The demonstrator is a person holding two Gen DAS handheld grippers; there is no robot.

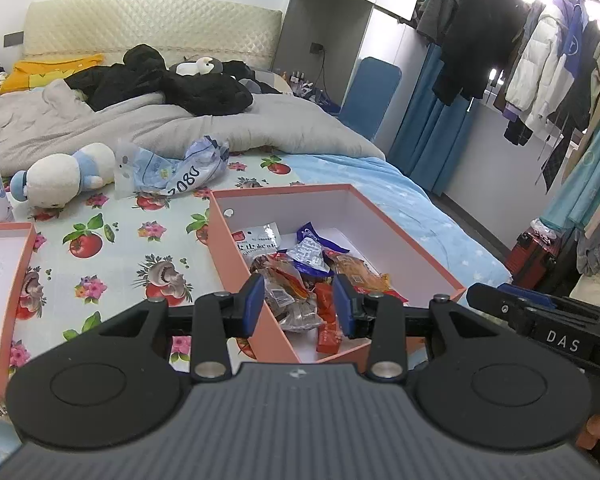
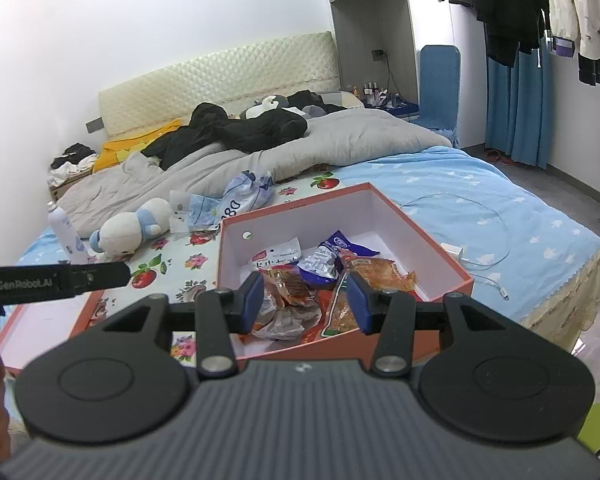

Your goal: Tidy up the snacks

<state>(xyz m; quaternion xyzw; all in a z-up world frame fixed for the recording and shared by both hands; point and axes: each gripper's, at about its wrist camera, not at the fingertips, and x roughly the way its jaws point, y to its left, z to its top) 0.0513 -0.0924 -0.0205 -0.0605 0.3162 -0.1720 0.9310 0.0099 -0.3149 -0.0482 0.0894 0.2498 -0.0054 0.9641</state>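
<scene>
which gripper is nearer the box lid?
Left. The left gripper is open over the snack box's corner nearest the lid; the right gripper, also open, is farther from it.

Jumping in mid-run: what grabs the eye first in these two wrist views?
The open pink box on the bed, with crinkly snack packets heaped in its near corner. Both the left gripper and right gripper hang open above that pile. Behind, a white plush toy lies on the fruit-print sheet.

box [image 2: 416, 236] top open | snacks [image 2: 300, 280] fill near half | far half free
</scene>
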